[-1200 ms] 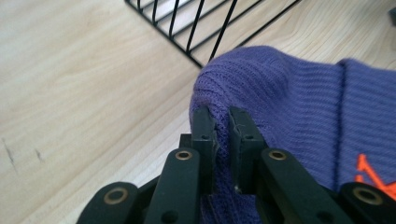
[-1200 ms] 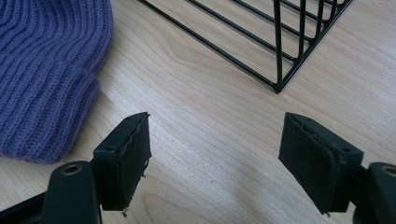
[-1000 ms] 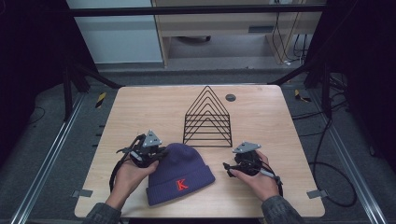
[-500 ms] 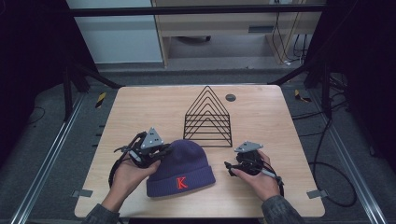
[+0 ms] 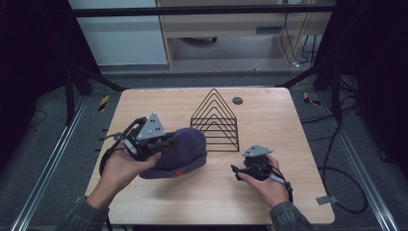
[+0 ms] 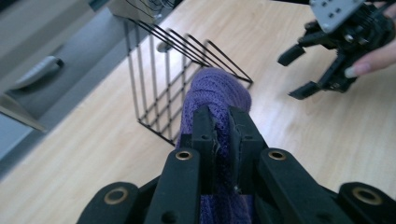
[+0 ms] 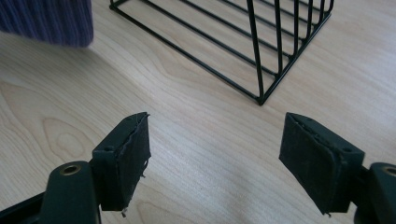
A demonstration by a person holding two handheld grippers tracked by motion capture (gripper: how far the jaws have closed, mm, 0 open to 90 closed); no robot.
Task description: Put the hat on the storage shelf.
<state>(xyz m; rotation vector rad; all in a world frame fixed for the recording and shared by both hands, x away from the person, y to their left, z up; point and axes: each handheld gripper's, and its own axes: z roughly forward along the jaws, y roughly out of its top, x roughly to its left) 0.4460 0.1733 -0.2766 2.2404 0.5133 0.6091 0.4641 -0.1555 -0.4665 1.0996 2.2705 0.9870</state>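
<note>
A purple knit beanie (image 5: 185, 151) with a small red mark lies at the front left of the wooden table (image 5: 269, 115), its left edge raised. My left gripper (image 5: 166, 140) is shut on that edge; in the left gripper view the jaws pinch the purple beanie (image 6: 219, 91) knit between them. My right gripper (image 5: 235, 172) hovers over the table to the right of the beanie, open, with nothing between its fingers (image 7: 126, 154). The left gripper view also shows the right gripper (image 6: 299, 70) open at upper right.
A black wire rack (image 5: 215, 118) of triangular dividers stands mid-table just behind the beanie, and the wire rack (image 7: 261, 42) is close ahead of the right gripper. A small dark disc (image 5: 237, 100) lies near the far edge. Bare wood spreads to the right.
My left gripper has lifted the beanie's left edge and drawn it up and right toward the rack. The right gripper has slid slightly left and stays open.
</note>
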